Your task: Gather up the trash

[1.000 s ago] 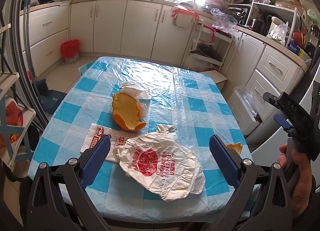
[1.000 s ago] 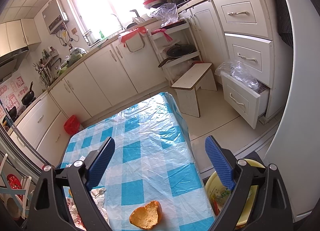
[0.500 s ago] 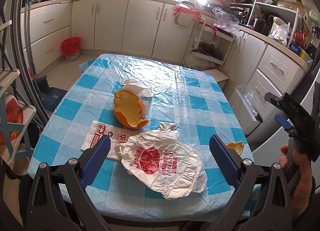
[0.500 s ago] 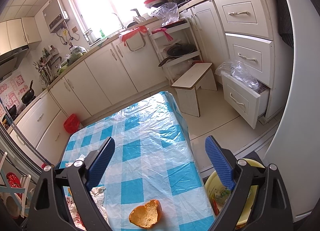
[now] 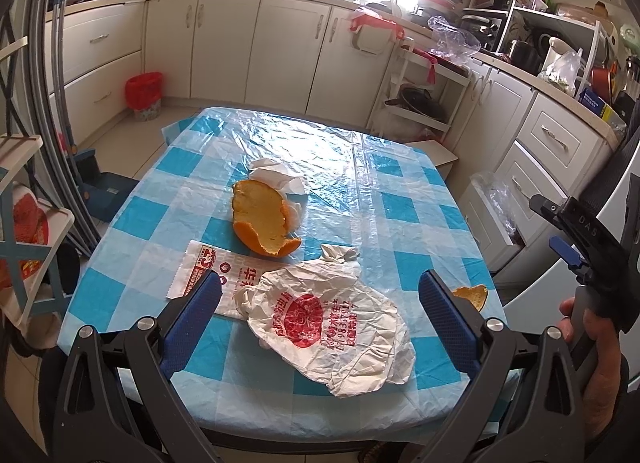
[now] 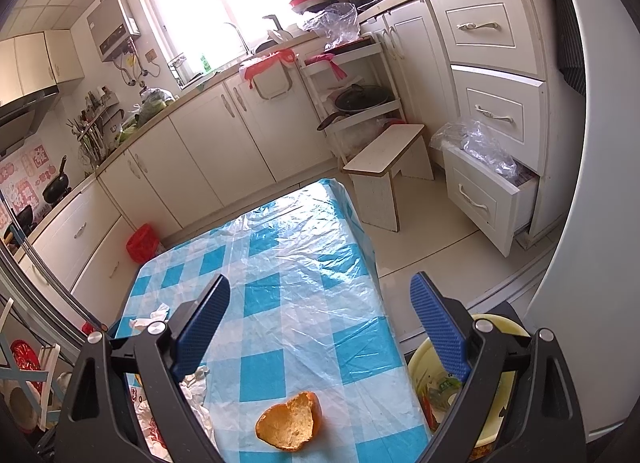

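Left claw point(image 5: 320, 305) spread wide over crumpled bag point(image 5: 332, 323); right claw point(image 6: 320, 323) spread, empty, above small peel point(image 6: 289, 427) at desk point(image 6: 304, 263) edge. Risk: a nudge w/ one finger could push peel off toward yellow basin point(image 6: 496, 387) or floor.

I read "DAS" on my right gripper's body point(image 5: 588, 223); the crumpled white bag point(image 5: 332, 323) carries red Chinese print and digits, partly "983"; the rest blurs.
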Tool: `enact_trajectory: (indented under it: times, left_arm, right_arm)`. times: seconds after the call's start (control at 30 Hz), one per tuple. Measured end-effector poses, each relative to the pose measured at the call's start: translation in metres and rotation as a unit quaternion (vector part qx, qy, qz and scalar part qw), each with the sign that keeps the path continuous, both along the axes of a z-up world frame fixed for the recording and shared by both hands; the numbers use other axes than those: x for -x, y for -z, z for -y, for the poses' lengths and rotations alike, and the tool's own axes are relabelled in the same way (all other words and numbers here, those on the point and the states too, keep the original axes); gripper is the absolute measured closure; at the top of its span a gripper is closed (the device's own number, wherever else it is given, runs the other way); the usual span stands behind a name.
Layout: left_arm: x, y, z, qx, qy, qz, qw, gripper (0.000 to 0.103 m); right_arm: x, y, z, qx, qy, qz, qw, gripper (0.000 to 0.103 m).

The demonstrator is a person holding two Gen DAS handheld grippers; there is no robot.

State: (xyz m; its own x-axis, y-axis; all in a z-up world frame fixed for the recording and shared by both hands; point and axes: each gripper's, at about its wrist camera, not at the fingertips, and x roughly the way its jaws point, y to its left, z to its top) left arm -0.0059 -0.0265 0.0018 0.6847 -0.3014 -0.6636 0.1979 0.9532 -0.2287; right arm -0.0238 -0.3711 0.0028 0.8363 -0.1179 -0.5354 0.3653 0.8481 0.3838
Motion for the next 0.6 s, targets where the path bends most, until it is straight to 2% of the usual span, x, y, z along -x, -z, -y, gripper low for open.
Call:
enact_trajectory:
  times: [0.6]
  left_arm:
    - [-0.001,0.002,-0.012,0.001,-0.011,-0.011,0.9999,0.008]
  right_arm:
    - [0.009,0.0,-0.003,0.002,-0.01,-0.007,1.0,0.015]
